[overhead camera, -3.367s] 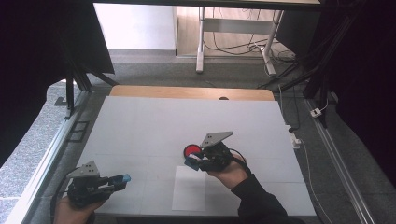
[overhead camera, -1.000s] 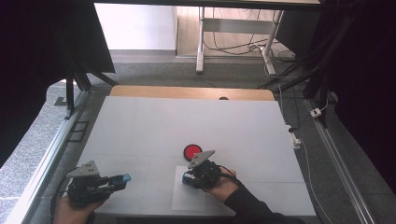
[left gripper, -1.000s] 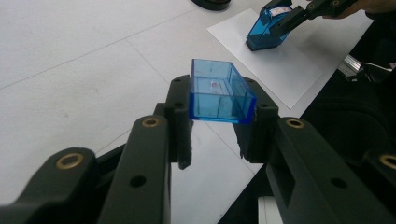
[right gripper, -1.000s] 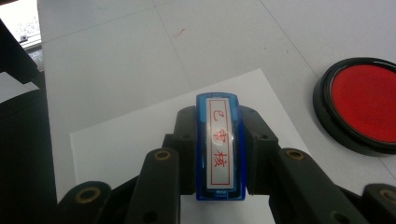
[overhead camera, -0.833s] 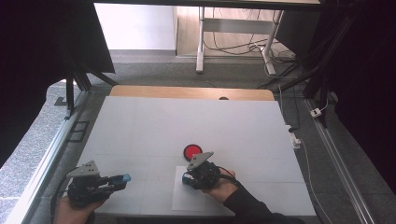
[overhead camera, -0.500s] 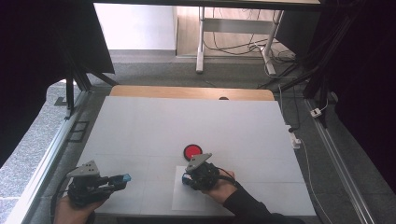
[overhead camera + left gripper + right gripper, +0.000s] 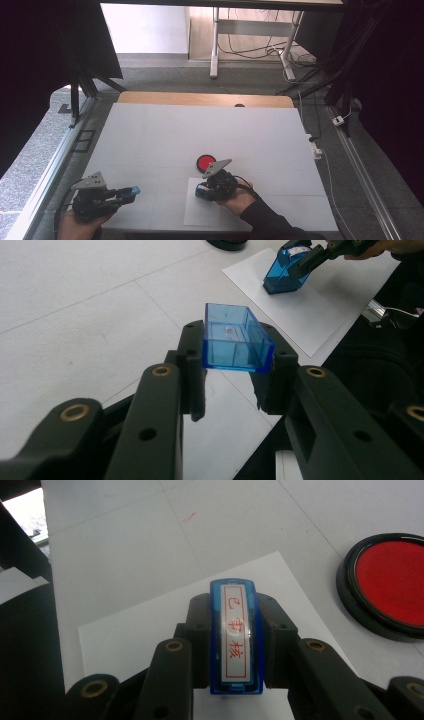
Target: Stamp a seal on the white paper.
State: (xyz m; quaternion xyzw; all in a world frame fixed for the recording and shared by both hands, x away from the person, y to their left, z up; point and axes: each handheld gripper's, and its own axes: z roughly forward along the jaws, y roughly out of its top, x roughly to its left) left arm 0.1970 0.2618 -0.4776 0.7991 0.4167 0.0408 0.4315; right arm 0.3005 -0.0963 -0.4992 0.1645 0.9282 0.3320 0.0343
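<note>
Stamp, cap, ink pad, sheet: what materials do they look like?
Stamp: clear blue plastic, likely; glossy, with a white label in red characters.
Cap: the same see-through blue plastic; the table shows through its walls.
Ink pad: black rim, probably plastic, around a matte red, felt-like face.
Sheet: flat matte white, seemingly paper.

So the white tabletop [image 7: 150, 135] has faint seam lines running across it, plus a bare light wood strip [image 7: 200, 99] along the far edge with a small dark round thing [image 7: 239, 105] sitting on it. Past that there's grey carpet floor [image 7: 165, 75], a white metal desk frame [image 7: 216, 45] with tangled black cables [image 7: 250, 50] underneath, and a white plug [image 7: 340, 120] lying off to the right.
</note>
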